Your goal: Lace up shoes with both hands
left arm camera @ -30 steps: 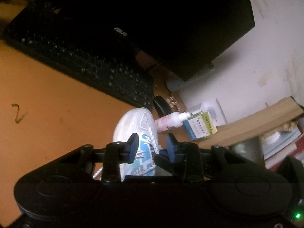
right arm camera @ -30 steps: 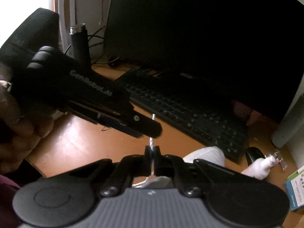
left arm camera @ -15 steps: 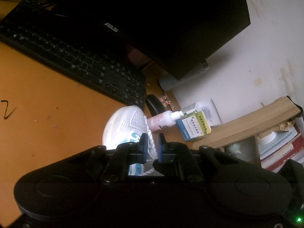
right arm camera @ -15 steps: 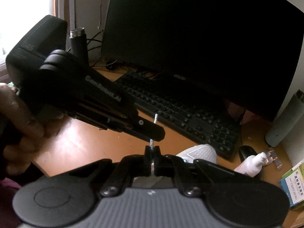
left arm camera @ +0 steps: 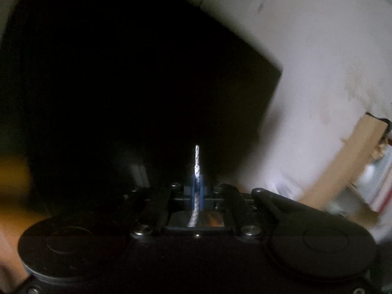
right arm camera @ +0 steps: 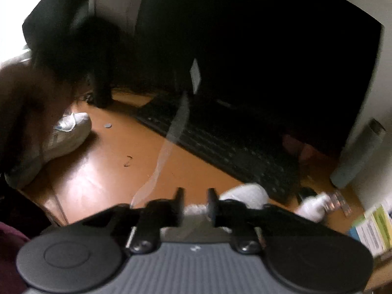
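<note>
A: Shoelace (left arm camera: 197,161): where?
B: Pinched in the left gripper (left arm camera: 196,191), tip poking upward. White sneaker (right arm camera: 247,192) sat on the desk (right arm camera: 107,166).
A: Right gripper (right arm camera: 196,199)?
B: Jaws opening, nothing pressed between.

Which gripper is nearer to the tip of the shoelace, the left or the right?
Left. The left gripper pinches the shoelace just below its tip; the right gripper, opening, has nothing between its pads.

My desk (right arm camera: 103,171) is orange-brown wood. Directly on it: a white shoe (right arm camera: 66,137) at left, a second white shoe (right arm camera: 247,192) near me, a black keyboard (right arm camera: 220,144), a coin (right arm camera: 107,125), a white bottle (right arm camera: 312,207).
</note>
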Demonstrator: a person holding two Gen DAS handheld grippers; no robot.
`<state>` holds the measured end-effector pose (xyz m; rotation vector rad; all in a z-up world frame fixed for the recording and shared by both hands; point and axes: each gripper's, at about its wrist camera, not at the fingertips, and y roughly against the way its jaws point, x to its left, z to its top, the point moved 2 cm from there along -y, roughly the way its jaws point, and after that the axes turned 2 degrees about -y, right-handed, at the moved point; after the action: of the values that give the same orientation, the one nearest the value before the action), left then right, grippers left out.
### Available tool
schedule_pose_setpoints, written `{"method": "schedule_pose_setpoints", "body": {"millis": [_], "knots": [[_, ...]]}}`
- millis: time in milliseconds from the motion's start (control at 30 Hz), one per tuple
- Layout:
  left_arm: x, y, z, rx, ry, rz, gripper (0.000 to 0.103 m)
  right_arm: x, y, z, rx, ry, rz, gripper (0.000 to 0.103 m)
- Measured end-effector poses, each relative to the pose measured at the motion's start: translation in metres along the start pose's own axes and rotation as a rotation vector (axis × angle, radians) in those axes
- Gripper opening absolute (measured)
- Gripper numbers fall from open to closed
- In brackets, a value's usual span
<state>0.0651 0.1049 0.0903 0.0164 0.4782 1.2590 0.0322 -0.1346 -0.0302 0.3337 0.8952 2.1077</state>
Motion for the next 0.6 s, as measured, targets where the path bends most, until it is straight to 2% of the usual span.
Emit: {"method": "schedule_pose_setpoints", "body": {"millis": [67, 133, 233, 333, 433, 467, 533, 600], "knots": [[-0.007, 0.008, 0.019, -0.080, -0.054, 0.020, 0.000, -0.009, 0.000, -0.014, 0.033, -0.031, -0.017, 0.026], [-0.018, 0.012, 0.023, -0.126, -0.125, 0.045, 0.000, -0.015, -0.001, -0.022, 0.050, -0.062, -0.023, 0.026], [-0.048, 0.000, -0.003, -0.105, -0.283, 0.051, 0.000, -0.023, -0.006, -0.030, 0.072, -0.123, -0.028, 0.029], [-0.050, 0.007, -0.003, -0.076, -0.214, 0.025, 0.000, -0.030, -0.016, -0.032, 0.088, -0.156, -0.030, 0.029], [-0.050, 0.047, 0.032, -0.133, -0.102, -0.043, 0.000, -0.034, -0.017, -0.032, 0.089, -0.150, -0.034, 0.029], [-0.050, 0.062, 0.045, -0.159, -0.080, -0.075, 0.000, -0.037, -0.015, -0.031, 0.075, -0.153, -0.035, 0.029], [-0.049, 0.099, 0.072, -0.221, 0.010, -0.224, 0.000, -0.038, -0.013, -0.030, 0.070, -0.153, -0.031, 0.029], [-0.055, 0.121, 0.080, -0.255, -0.007, -0.298, 0.000, -0.039, -0.012, -0.028, 0.059, -0.147, -0.028, 0.029]]}}
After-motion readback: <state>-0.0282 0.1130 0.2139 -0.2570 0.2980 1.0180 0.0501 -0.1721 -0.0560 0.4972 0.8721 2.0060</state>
